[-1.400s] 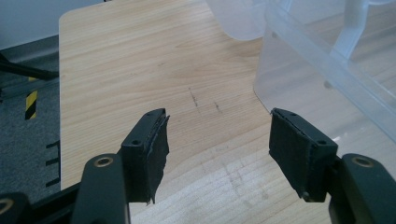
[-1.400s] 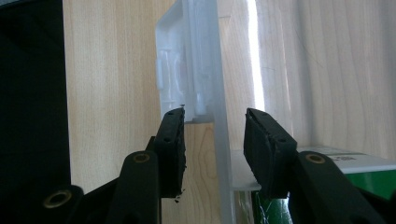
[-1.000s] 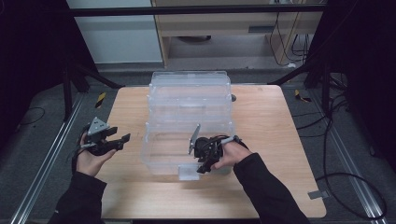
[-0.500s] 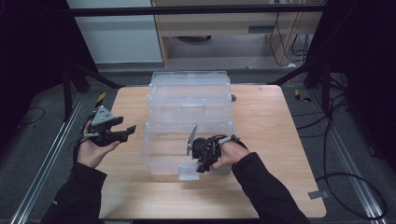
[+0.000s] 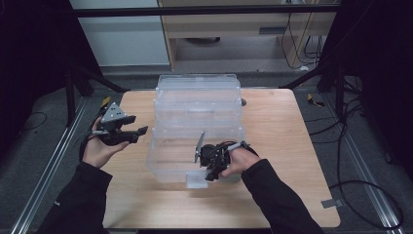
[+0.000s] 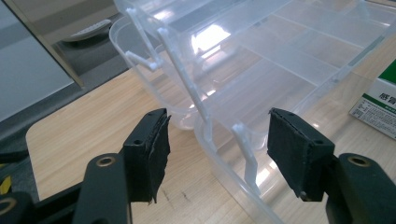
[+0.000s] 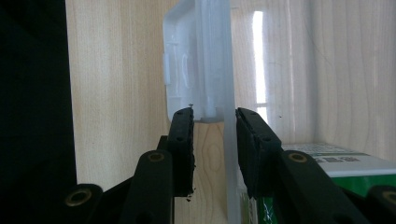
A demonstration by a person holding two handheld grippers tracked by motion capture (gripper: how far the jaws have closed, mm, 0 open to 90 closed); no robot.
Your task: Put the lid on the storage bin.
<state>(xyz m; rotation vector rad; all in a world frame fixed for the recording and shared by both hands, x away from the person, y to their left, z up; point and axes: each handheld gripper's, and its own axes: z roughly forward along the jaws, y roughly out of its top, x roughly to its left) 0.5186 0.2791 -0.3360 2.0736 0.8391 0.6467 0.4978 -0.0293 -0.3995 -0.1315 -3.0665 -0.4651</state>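
Clear plastic, a tiered organiser box (image 5: pixel 197 126) sits mid-bench (image 5: pixel 292 146), long axis running away from the person, latch end nearest. The right gripper (image 5: pixel 210 170) is at its near front wall; the left gripper (image 5: pixel 139 131) hangs just left of it.

In the left gripper view, the fingers (image 6: pixel 152 149) stand wide, holding nothing, before the box's divided, empty trays (image 6: pixel 280 51).

In the right gripper view, the fingers (image 7: pixel 183 140), having just been closing, straddle the front wall and latch tab (image 7: pixel 189 70); contact is unclear. A green-and-white carton (image 7: pixel 336 172) lies inside.

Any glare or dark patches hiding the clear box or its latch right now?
High view: surroundings dark, table evenly lit, box pale but readable. Left gripper view: bright glare patches on the box, ribs sharp. Right gripper view: latch hazy and washed out, a glare streak beside it, black at the left edge.
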